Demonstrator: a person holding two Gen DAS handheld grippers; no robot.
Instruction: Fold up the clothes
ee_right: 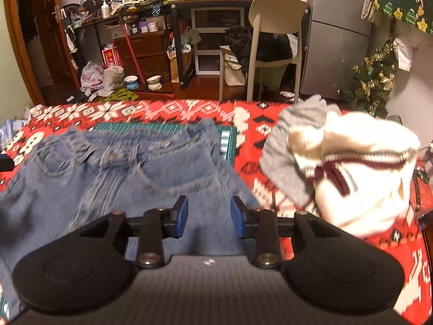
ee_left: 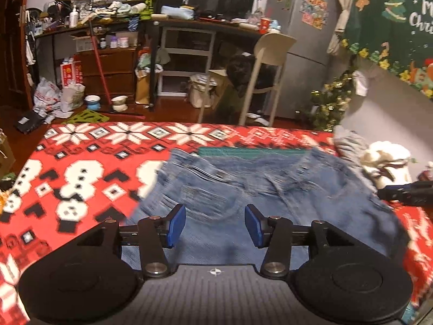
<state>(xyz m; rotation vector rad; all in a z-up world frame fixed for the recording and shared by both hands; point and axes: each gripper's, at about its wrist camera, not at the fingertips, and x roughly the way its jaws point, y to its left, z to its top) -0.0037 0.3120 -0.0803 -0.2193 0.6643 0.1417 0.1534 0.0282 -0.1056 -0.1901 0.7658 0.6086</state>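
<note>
On the red patterned blanket (ee_right: pixel 254 124) that covers the table lies one pair of blue jeans (ee_right: pixel 151 173), spread flat with the waistband toward the far edge and resting partly on one green cutting mat (ee_right: pixel 227 140). Toward the right edge sits a heap of two more garments, touching each other: one white knit with dark red stripes (ee_right: pixel 360 173) and one grey knit (ee_right: pixel 281 159) partly beneath it. Two grippers hover above the denim near the near edge. Both the left gripper (ee_left: pixel 215 226) and the right gripper (ee_right: pixel 209 216) have their blue pads spread apart with nothing between them. Beyond the far edge stands one cream chair (ee_right: pixel 276 27), with one black cat (ee_right: pixel 238 43) just beside it.
</note>
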